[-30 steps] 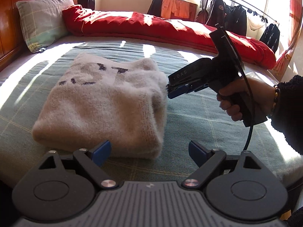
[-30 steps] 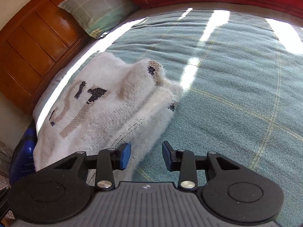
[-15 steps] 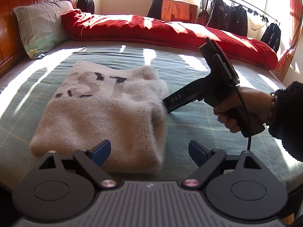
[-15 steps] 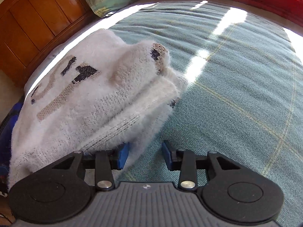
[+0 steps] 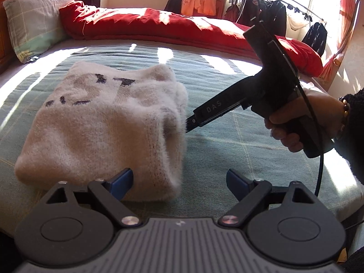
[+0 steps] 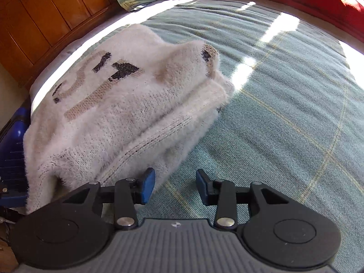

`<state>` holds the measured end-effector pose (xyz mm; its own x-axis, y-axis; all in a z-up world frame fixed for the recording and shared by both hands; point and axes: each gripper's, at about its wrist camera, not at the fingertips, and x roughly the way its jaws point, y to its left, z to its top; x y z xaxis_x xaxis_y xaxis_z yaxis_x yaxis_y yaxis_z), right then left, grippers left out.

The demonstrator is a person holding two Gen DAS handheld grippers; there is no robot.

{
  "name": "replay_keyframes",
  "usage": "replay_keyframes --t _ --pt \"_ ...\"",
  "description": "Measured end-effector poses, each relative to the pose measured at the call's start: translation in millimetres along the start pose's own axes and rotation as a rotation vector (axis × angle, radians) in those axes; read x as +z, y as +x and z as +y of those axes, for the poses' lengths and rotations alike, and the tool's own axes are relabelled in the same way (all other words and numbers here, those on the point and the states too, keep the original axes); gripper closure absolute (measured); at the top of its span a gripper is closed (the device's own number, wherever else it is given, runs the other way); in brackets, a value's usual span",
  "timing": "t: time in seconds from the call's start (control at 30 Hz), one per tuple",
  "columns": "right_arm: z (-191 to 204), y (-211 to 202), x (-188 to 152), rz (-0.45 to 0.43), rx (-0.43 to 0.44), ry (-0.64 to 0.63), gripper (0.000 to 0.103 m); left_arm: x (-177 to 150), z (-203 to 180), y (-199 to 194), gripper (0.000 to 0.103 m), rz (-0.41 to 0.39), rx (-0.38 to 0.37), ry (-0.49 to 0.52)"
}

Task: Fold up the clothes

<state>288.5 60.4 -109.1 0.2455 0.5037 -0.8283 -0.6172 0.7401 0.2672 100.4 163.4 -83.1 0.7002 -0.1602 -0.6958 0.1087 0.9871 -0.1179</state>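
Sweater (image 5: 102, 122) lying folded on teal bedspread (image 5: 227, 150), both grippers standing empty.

Fuzzy white knit with dark and tan lettering is sitting in a thick stack toward the wooden headboard (image 6: 41, 18) side of the bed, pillow (image 5: 29, 22) and red duvet (image 5: 182, 27) beyond it. Left gripper (image 5: 178, 183) is hovering at the stack's near edge, jaws spread wide, nothing pinched. Right gripper (image 6: 175, 185), held in the person's right hand (image 5: 293, 122), is pointing at the stack's right side; its jaws are standing partly apart, left pad just beside the fuzzy edge, only bedspread showing between them.
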Motion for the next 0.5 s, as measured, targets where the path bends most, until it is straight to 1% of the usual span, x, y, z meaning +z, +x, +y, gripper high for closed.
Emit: replay_keyframes --t 0.03,0.1,0.13,0.2,0.27,0.33,0.37,0.47,0.5 --pt "0.1 -8.5 -1.4 -0.011 0.001 -0.001 0.058 -1.0 -0.9 -7.2 0.014 -0.009 0.014 0.019" --pt "0.1 -26.6 -3.6 -0.04 0.013 0.004 0.057 -3.6 0.9 -21.0 0.014 -0.023 0.06 0.023" --pt "1.4 -36.8 -3.1 -0.061 0.028 0.011 0.055 -5.5 2.2 -26.2 0.014 -0.023 0.084 0.019" --pt "9.5 -53.8 0.0 -0.114 0.069 0.013 0.053 -11.3 5.0 -35.4 0.014 -0.016 0.127 0.006" --pt "24.6 -68.1 4.1 -0.176 0.129 -0.008 0.049 -19.5 5.8 -40.5 0.014 0.002 0.151 -0.018" --pt "48.2 -74.2 5.7 -0.222 0.181 -0.076 0.043 -29.3 5.3 -42.8 0.014 0.025 0.152 -0.044" --pt "60.9 -75.6 5.7 -0.238 0.202 -0.117 0.043 -34.0 4.3 -43.7 0.014 0.035 0.157 -0.051" --pt "94.8 -69.7 0.8 -0.251 0.228 -0.25 0.042 -50.0 0.7 -46.6 0.014 0.064 0.181 -0.066" --pt "104.9 -63.6 -2.1 -0.241 0.214 -0.298 0.042 -54.6 0.0 -47.5 0.014 0.071 0.186 -0.073"
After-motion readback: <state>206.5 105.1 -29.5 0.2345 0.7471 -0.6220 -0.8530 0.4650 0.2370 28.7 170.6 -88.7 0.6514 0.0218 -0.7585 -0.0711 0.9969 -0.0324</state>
